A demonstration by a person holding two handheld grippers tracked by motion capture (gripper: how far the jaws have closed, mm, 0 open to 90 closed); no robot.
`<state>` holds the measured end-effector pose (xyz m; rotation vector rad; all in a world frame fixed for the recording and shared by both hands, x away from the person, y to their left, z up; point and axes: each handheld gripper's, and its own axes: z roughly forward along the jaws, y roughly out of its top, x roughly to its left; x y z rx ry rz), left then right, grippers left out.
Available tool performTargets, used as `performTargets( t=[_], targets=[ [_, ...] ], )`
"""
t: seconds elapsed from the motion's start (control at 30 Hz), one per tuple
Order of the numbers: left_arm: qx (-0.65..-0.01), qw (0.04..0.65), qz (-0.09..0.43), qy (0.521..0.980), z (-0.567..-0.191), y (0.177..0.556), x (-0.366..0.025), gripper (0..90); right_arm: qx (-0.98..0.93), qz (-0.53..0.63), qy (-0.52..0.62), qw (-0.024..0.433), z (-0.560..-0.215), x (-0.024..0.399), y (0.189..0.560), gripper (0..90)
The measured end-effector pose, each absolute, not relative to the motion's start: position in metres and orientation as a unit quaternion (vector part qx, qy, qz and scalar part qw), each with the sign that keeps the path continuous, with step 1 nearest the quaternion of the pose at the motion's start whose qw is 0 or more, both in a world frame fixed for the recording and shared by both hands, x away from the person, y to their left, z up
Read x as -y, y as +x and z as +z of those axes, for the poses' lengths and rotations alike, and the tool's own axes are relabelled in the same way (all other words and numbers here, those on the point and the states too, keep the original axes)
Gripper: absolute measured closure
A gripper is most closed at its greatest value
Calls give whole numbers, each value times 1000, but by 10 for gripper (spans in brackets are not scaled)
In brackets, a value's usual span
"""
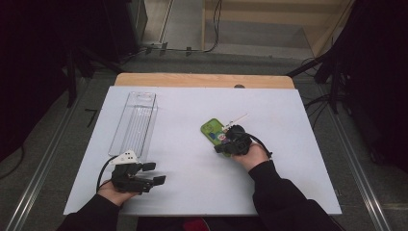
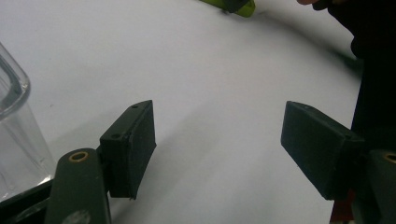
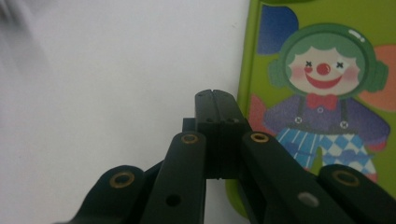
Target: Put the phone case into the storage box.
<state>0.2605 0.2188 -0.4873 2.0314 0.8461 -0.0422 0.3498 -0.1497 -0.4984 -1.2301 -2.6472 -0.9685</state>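
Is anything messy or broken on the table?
Nothing looks broken or spilled. The green clown case lies flat but crooked on the white table, with the shut right tongs at its edge. The clear box lies tidy near the open left tongs.

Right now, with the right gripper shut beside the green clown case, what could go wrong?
The right gripper is shut with its tips at the edge of the green clown case, not around it, so it may only push the case along the white table. The white stick just beyond could get knocked.
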Motion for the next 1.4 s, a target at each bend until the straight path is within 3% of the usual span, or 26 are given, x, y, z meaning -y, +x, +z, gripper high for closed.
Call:
performTargets(
  t=[0.2, 0.23, 0.3, 0.47, 0.6, 0.87, 1.4],
  targets=[
    [-342, 453, -18, 823, -487, 260, -219, 267, 857, -330, -395, 36, -495, 153, 347, 851],
    [-342, 453, -18, 823, -487, 260, -218, 267, 855, -338, -393, 32, -492, 153, 346, 767],
    [-343, 452, -19, 823, -487, 261, -218, 266, 856, -346, -384, 24, -488, 154, 343, 731],
    [-344, 450, -21, 824, -487, 261, -219, 265, 850, -362, -382, 16, -481, 156, 338, 498],
    [-345, 450, -21, 823, -487, 261, -219, 264, 843, -380, -380, 18, -476, 163, 331, 372],
    [-344, 451, -23, 823, -487, 261, -218, 264, 834, -411, -367, 26, -472, 180, 314, 271],
    [-348, 449, -18, 823, -487, 261, -218, 263, 824, -420, -380, 5, -473, 206, 285, 234]
  ],
)
